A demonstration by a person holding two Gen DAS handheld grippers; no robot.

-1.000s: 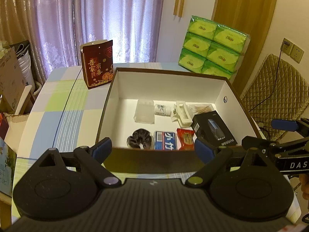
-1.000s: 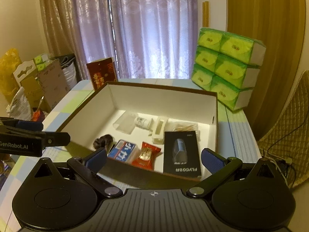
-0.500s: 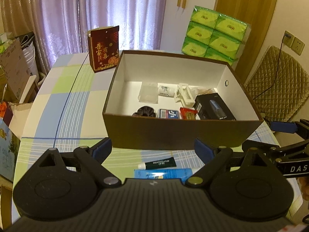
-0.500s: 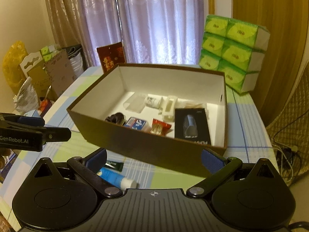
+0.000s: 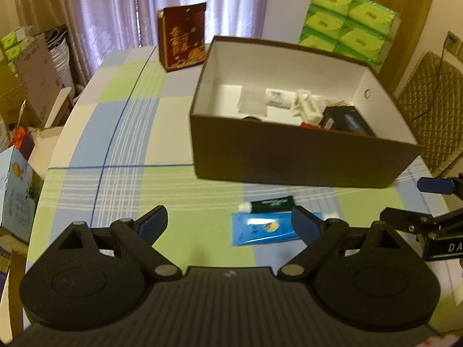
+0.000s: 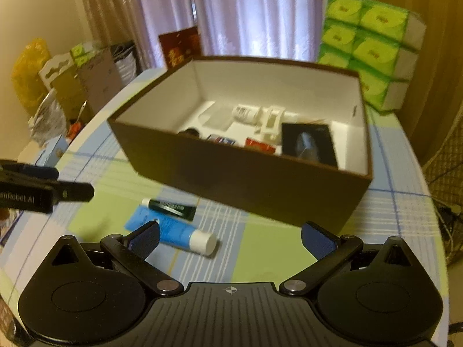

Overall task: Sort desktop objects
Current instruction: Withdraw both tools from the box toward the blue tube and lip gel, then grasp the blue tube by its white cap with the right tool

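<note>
A brown box (image 5: 289, 156) (image 6: 246, 185) with a white inside stands on the checked tablecloth. It holds a black carton (image 6: 309, 144), a white clip, a small bottle, a red packet and other small items. In front of it lie a black tube (image 5: 269, 204) (image 6: 170, 206) and a blue tube (image 5: 263, 230) (image 6: 179, 232) with a white cap. My left gripper (image 5: 230, 221) is open and empty, just short of the tubes. My right gripper (image 6: 231, 235) is open and empty, with the blue tube by its left finger. Each gripper shows at the edge of the other's view.
A dark red gift bag (image 5: 182, 43) stands behind the box on the left. Green tissue packs (image 5: 347, 23) (image 6: 373, 43) are stacked at the back right. Cardboard boxes (image 5: 29, 81) crowd the table's left side, and a quilted chair (image 5: 428, 110) is on the right.
Both grippers have drawn back from over the box toward the near table edge. The two tubes in front of the box have come into view. Both stay open.
</note>
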